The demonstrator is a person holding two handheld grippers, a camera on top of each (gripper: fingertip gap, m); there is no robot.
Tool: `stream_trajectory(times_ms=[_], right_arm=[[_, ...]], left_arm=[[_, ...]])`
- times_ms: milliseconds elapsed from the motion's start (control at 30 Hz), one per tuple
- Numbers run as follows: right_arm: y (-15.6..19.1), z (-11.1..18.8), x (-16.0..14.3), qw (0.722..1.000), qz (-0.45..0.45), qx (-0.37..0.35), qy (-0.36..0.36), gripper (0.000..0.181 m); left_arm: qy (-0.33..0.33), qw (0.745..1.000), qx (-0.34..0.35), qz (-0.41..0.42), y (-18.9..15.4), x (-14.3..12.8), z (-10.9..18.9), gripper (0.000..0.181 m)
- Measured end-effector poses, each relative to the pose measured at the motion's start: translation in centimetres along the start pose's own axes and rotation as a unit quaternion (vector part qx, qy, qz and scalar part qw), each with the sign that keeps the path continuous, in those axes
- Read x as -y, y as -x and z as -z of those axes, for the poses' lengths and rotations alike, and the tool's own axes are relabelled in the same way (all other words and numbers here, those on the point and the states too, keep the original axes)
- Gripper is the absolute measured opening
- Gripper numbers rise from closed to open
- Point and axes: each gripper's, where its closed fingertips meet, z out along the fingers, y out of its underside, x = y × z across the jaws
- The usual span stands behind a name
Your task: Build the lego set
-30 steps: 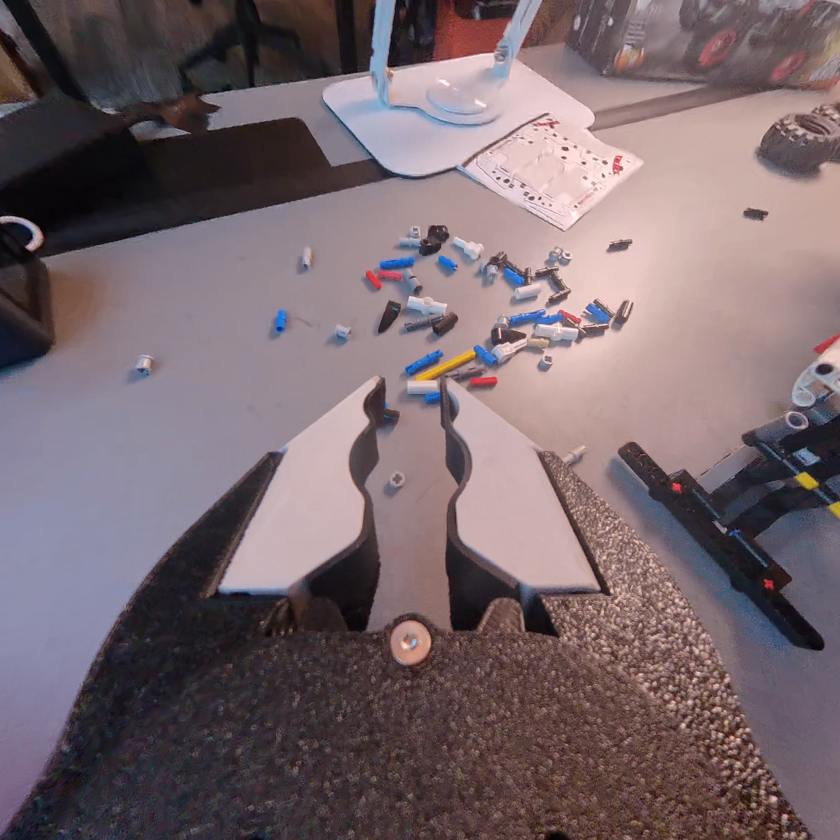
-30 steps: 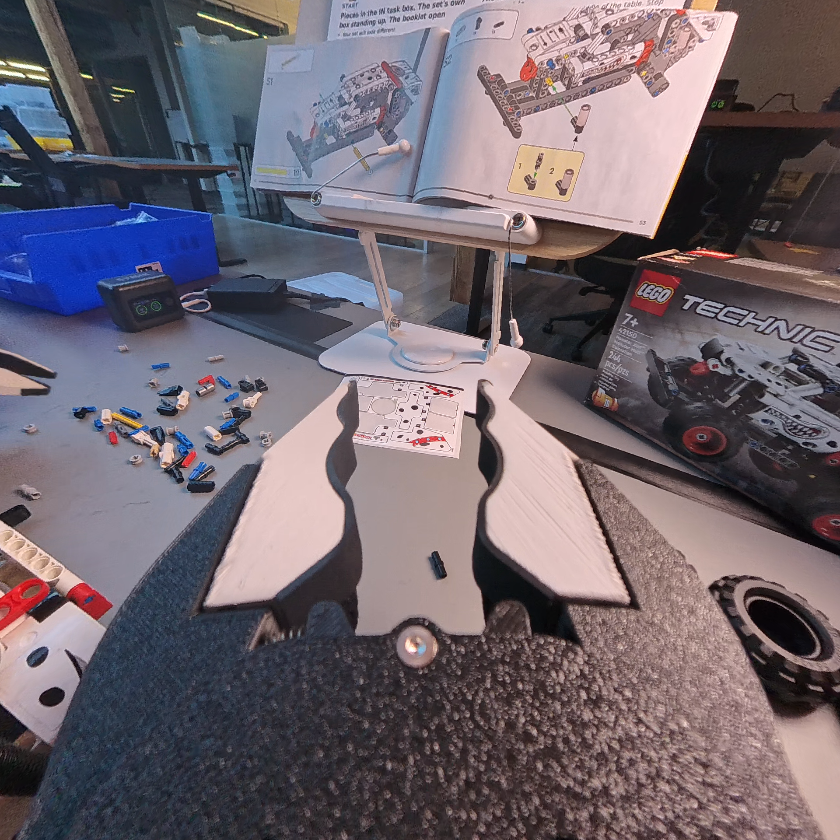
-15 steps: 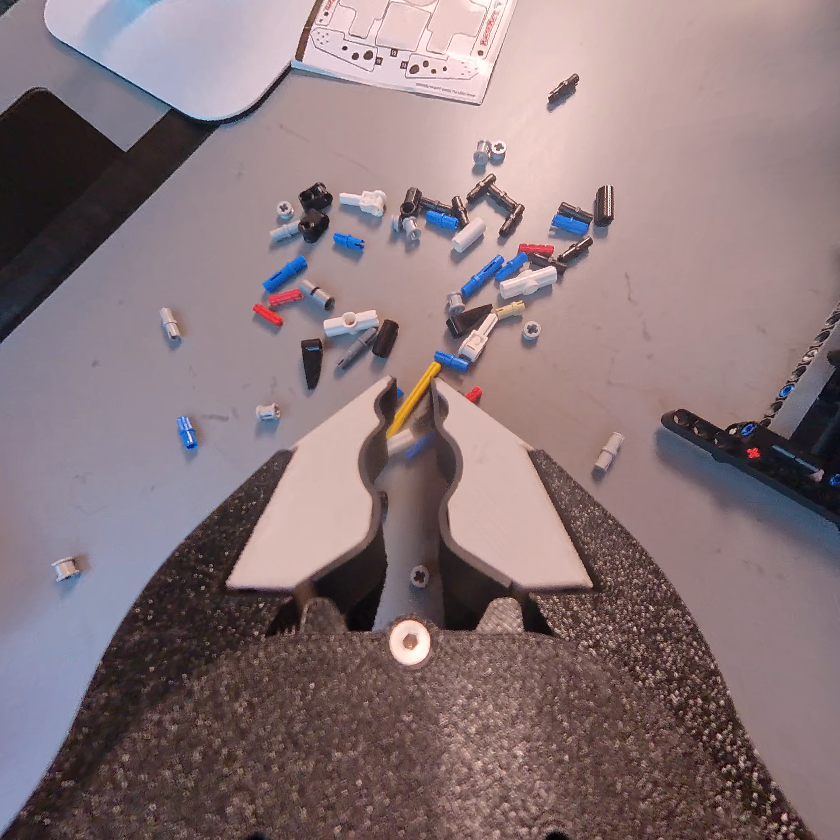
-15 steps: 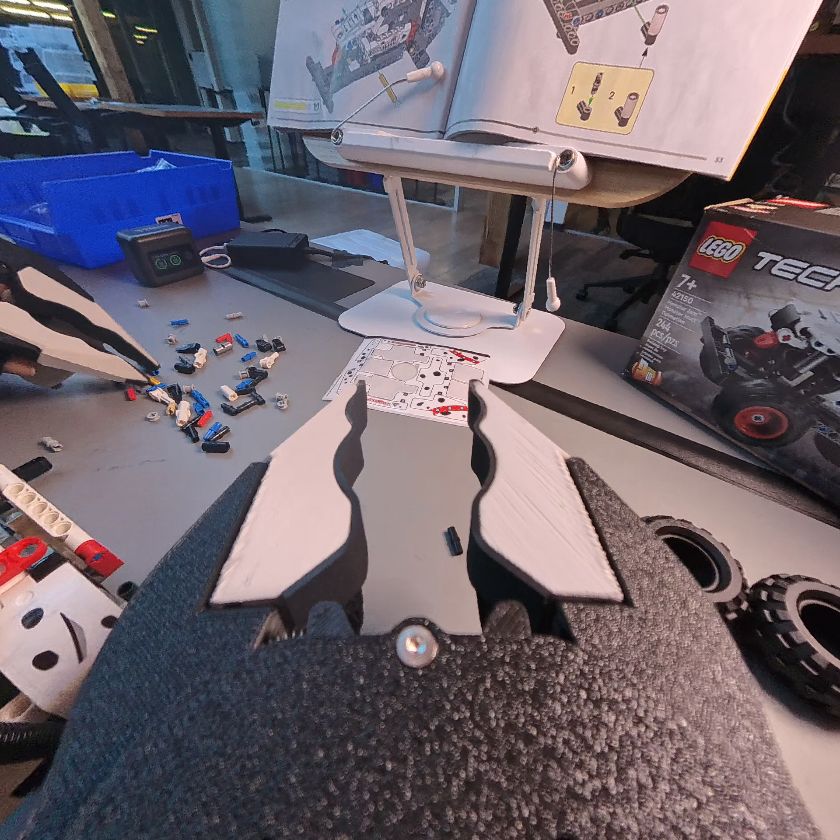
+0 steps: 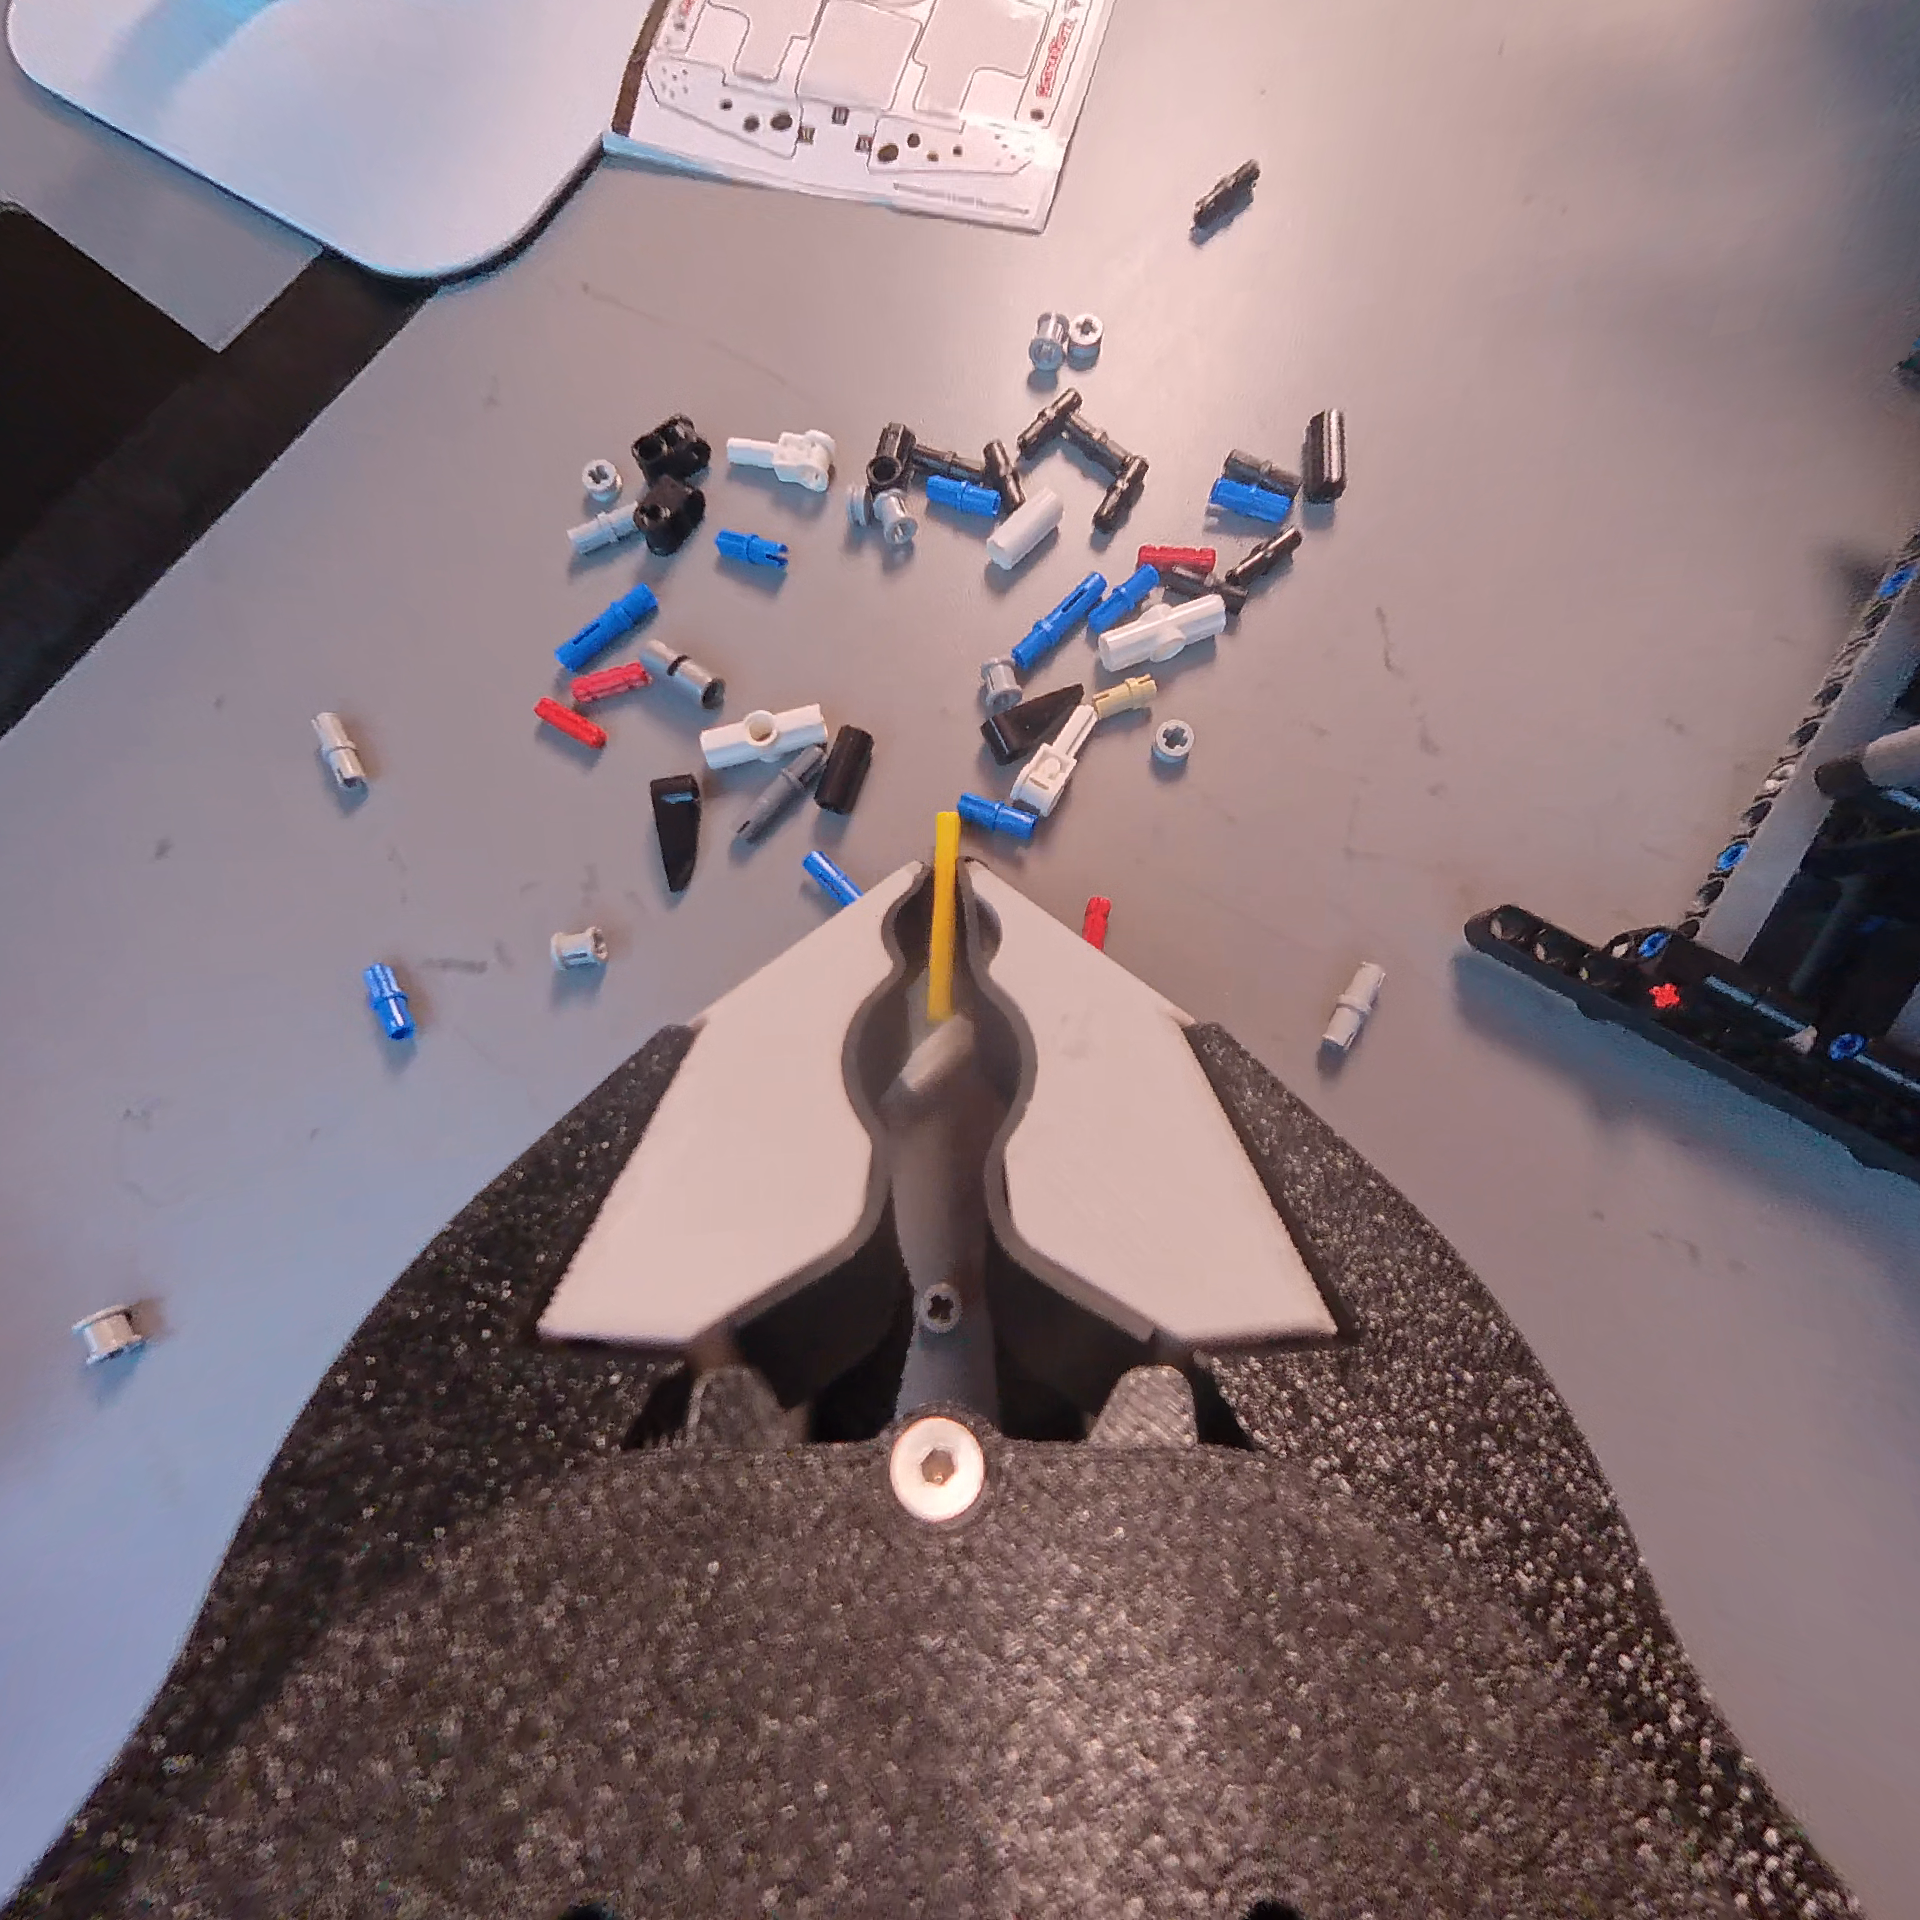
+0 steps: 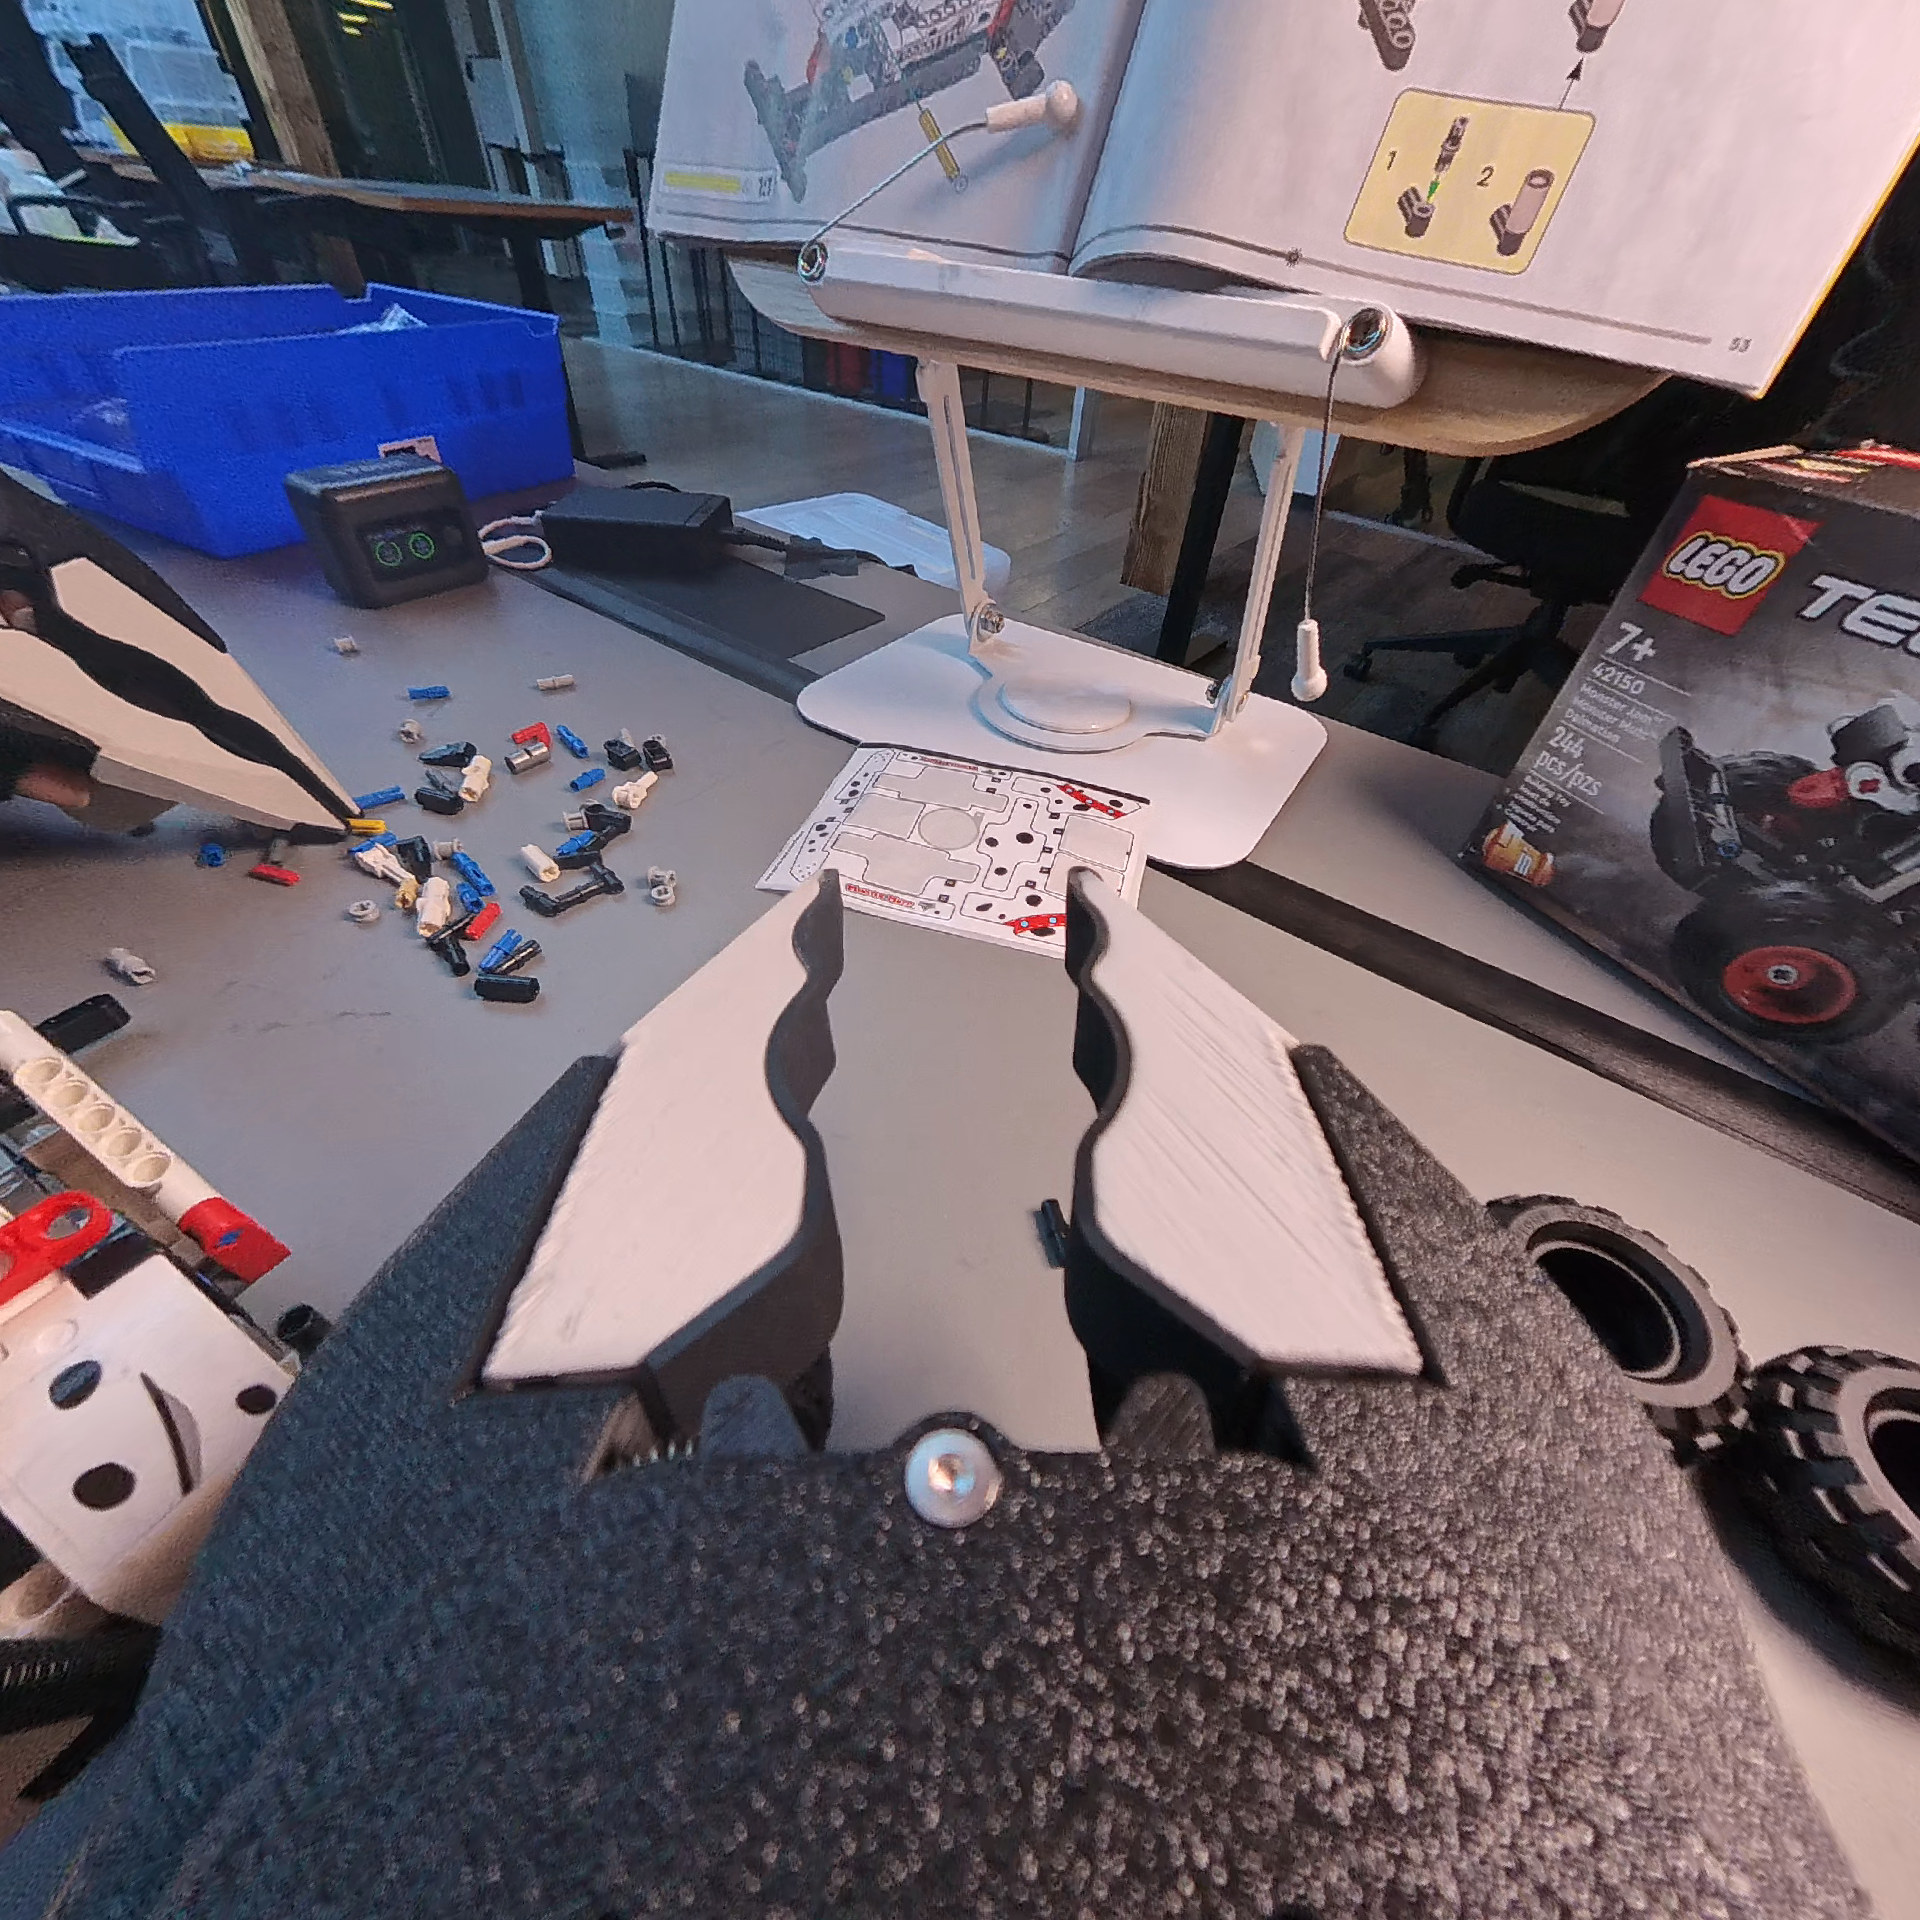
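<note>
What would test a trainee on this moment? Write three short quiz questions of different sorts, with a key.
1. True or false: the left gripper is shut on the yellow axle.
2. Which lies nearest the right gripper? A) sticker sheet B) blue bin C) tyres
3. Fill in: the right gripper's jaws are ____.

Key: 1 true; 2 A; 3 open.

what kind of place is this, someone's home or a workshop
Most likely a workshop or lab bench, not a home. A blue parts bin sits at the back of the grey table, an instruction booklet is propped on a white stand, and more worktables and shelving show behind.
</note>
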Motion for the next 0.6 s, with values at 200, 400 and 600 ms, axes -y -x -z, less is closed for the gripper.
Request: stream_trajectory(times_ms=[200, 400, 600], right_arm=[[-0.1, 1.1, 2.6, 0.999, 0.007, -0.006, -0.032, 0.043], [2.5, 3.2, 7.1, 0.997, 0.056, 0.04, -0.041, 0.044], [12.2, 6.8, 5.9, 0.945, 0.189, 0.234, 0.125, 0.063]], left_arm=[[-0.169, 0.984, -0.021, 0.058, -0.6, 6.0, 4.5, 0.004], [-0.244, 0.966, -0.062, 0.058, -4.0, 8.5, 7.7, 0.004], [-0.279, 0.958, -0.054, 0.03, -6.8, 10.5, 10.5, 0.004]])
